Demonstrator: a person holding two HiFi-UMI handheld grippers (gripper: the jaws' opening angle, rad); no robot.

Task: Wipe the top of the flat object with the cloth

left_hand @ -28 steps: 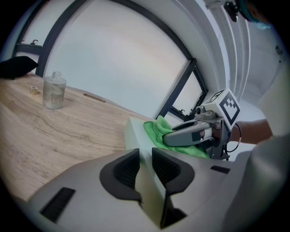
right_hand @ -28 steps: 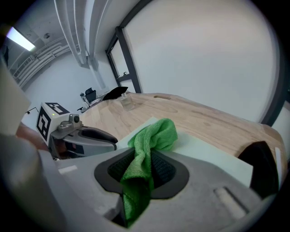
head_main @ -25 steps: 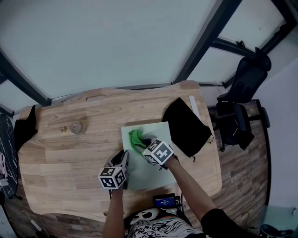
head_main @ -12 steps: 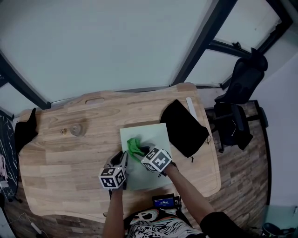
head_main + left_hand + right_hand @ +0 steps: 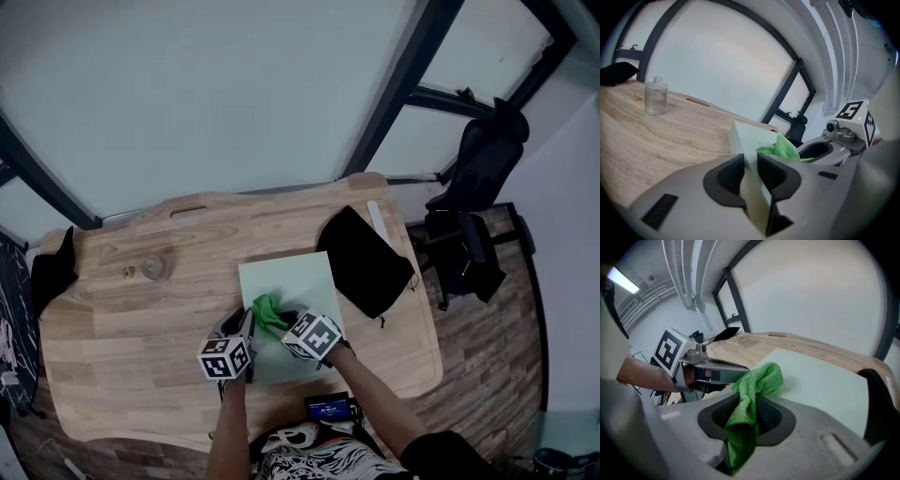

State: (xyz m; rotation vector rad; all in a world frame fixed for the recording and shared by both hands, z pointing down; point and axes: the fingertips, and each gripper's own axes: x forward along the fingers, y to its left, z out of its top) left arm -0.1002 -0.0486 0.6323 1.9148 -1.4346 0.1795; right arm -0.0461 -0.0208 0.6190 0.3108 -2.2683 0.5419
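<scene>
Clamping the board by its near-left edge with the left tongs, low centre of the head view, on the table; pinching the green cloth tight in the right tongs, bunched on the board just beside the left tongs; square black-and-white markers on each cube; blue-lit screen at bottom edge in head view alone, print too small to read; bottle upright at upper left in left gripper view, a mere round blob from above.

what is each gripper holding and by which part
Left gripper: jaws clamp the left edge of the board. Right gripper: jaws clamp the cloth mid-length, its bunched end out front.
</scene>
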